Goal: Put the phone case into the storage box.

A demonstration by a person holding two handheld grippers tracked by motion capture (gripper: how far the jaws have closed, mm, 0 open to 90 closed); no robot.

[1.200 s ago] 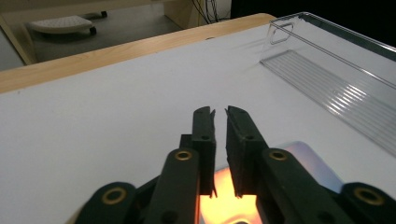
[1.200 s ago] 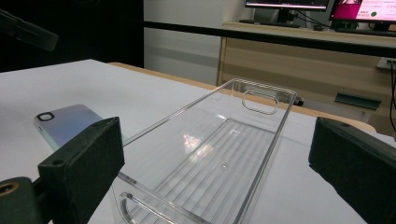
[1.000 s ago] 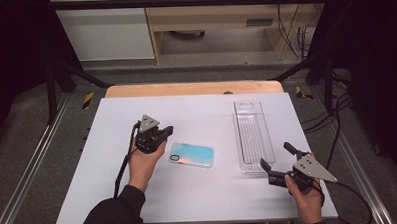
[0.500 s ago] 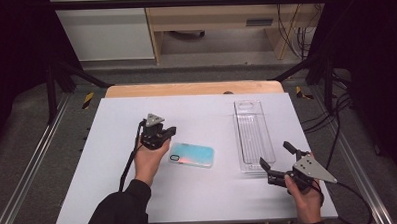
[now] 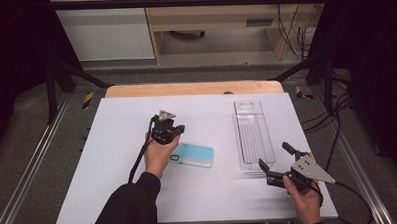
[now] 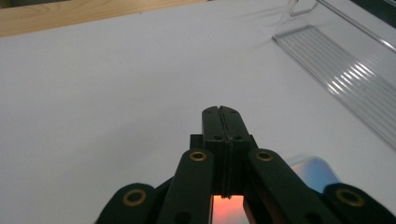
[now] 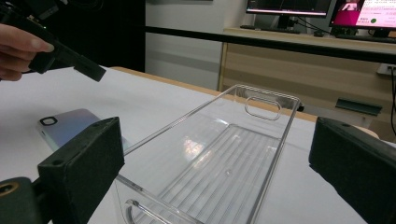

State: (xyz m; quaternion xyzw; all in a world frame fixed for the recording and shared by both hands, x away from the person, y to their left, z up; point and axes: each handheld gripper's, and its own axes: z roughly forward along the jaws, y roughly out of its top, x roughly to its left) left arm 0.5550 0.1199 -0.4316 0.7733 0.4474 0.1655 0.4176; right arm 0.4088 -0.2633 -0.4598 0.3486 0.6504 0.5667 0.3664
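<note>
Phone (image 5: 192, 155) lies flat mid-table, camera end partly covered by the left hand (image 5: 158, 156) in the high view; in the left gripper view just a pale blue corner shows past the linkage. Left gripper (image 6: 223, 122): jaws pressed together, nothing between them, held over the white table (image 5: 112, 145) just beyond the phone, toward the far edge. Right gripper (image 5: 281, 161): jaws spread wide, holding nothing, at the near right corner, just short of the near end of the clear plastic tray (image 7: 219, 158). Tray runs lengthwise along the right side; its near end is cut off in the right gripper view.
</note>
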